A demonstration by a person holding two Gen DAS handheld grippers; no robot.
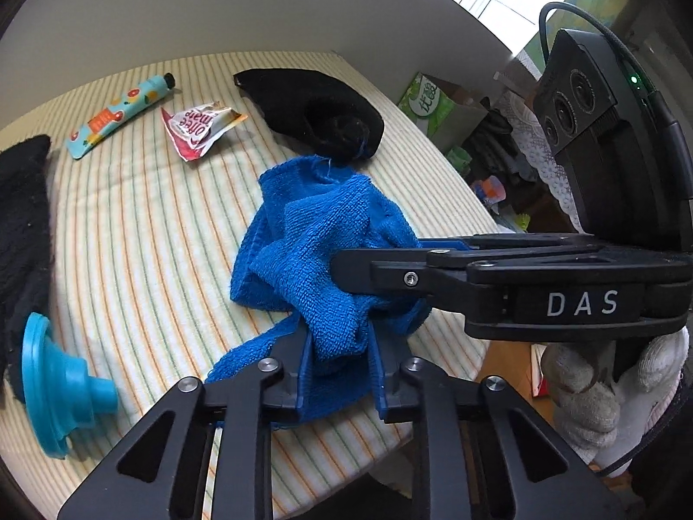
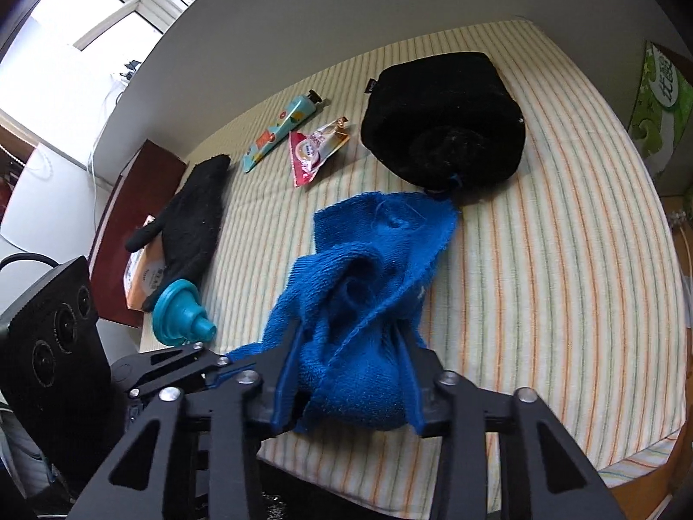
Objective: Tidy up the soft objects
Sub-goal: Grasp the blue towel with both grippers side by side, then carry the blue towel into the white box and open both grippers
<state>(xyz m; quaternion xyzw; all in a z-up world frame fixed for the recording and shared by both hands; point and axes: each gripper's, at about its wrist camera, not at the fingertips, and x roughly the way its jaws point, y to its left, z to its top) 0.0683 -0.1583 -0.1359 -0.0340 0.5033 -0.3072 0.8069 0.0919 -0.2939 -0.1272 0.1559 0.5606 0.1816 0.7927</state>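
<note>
Now both grippers — left gripper (image 1: 340,349), right gripper (image 2: 351,368) — on blue towel (image 1: 320,234)

My right gripper (image 2: 346,372) clamps the bunched blue towel (image 2: 359,299) on the striped tablecloth (image 2: 541,268); its far corner touches the black hat (image 2: 446,121); teal funnel (image 2: 182,312) left.

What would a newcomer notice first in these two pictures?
The blue towel, bunched at the near middle of the striped table, with both grippers closed on it: the left gripper and the right gripper. Behind it lies a black hat, touching the towel's far corner; a teal funnel lies at the table's left edge.
</note>
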